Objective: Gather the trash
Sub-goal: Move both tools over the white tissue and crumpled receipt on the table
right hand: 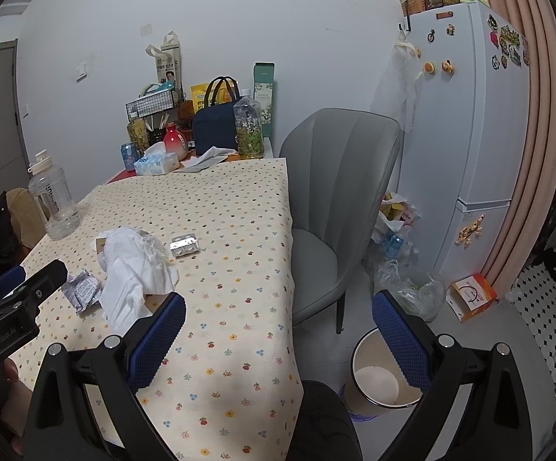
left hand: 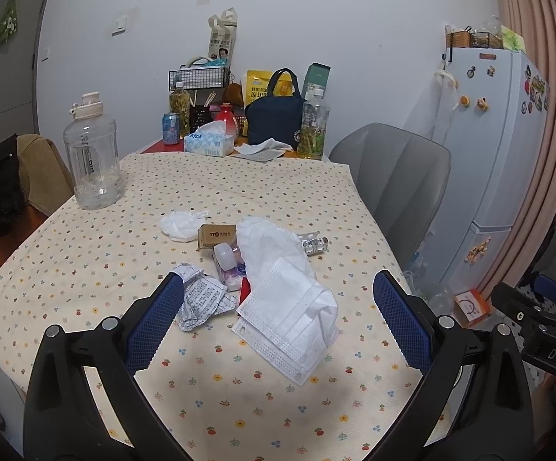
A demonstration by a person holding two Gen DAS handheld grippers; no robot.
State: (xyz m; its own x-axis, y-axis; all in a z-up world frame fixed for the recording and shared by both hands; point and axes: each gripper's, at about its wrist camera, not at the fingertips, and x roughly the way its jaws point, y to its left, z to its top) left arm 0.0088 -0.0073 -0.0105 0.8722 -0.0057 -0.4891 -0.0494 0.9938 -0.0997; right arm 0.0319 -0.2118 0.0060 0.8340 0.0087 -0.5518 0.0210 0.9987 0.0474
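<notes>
I am inspecting from largest to smallest. The counter (left hand: pixel 239 176), under a dotted cloth, is lying ahead of and beneath both claws. The waste bin (right hand: pixel 377 378) is standing on the floor directly below the right claw (right hand: pixel 278 340), off the counter's edge. The trash pile is sitting just ahead of the left claw (left hand: pixel 278 322): a white plastic bag (left hand: pixel 274 246), with a face mask (left hand: pixel 281 322) lying between that claw's fingers, a crumpled printed paper (left hand: pixel 201 299) touching the inner side of its left finger, a small cardboard box (left hand: pixel 216 235) and a crumpled tissue (left hand: pixel 183 224) farther ahead, and a blister pack (left hand: pixel 314 244) ahead and to the right.

I am holding both claws spread wide apart, gripping nothing.

Risks, as I judge them: the mask is overlapping the bag, so closing here could drag both and scatter the smaller pieces; thin sheet may slip from the pads in transit; the bin is sitting close under the cloth's edge, so a release made short would be dropping trash on the floor; the loose cloth could be pinched along with the mask.
</notes>
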